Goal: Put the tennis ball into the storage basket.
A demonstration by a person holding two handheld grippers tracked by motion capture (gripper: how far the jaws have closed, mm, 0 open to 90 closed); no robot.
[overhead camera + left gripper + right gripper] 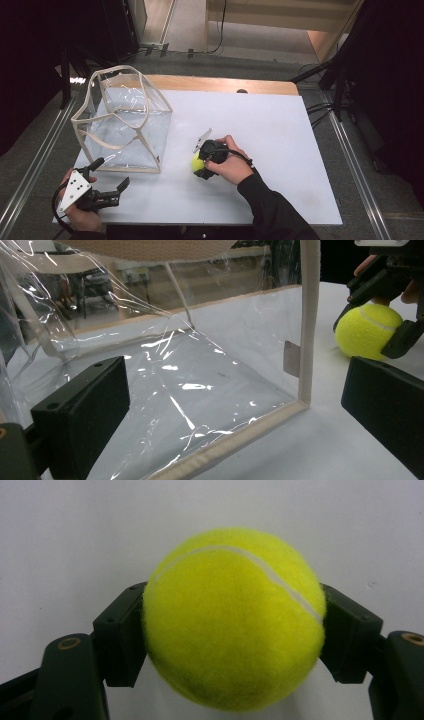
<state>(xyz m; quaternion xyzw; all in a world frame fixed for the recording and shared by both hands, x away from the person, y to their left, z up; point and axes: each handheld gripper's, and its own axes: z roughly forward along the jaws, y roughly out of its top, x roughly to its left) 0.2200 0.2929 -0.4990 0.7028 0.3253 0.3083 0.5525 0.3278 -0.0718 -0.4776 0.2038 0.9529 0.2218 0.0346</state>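
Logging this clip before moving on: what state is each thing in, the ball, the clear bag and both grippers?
Ball: clamped between the right gripper's jaws, on the white table.
Bag: standing upright, top open, nothing visible inside.
Right gripper: shut on the ball, pads pressing both sides.
Left gripper: open, holding nothing, pointing at the bag's near corner.

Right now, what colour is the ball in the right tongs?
Bright yellow-green tennis ball with a white curved seam, clearest in the right gripper view.
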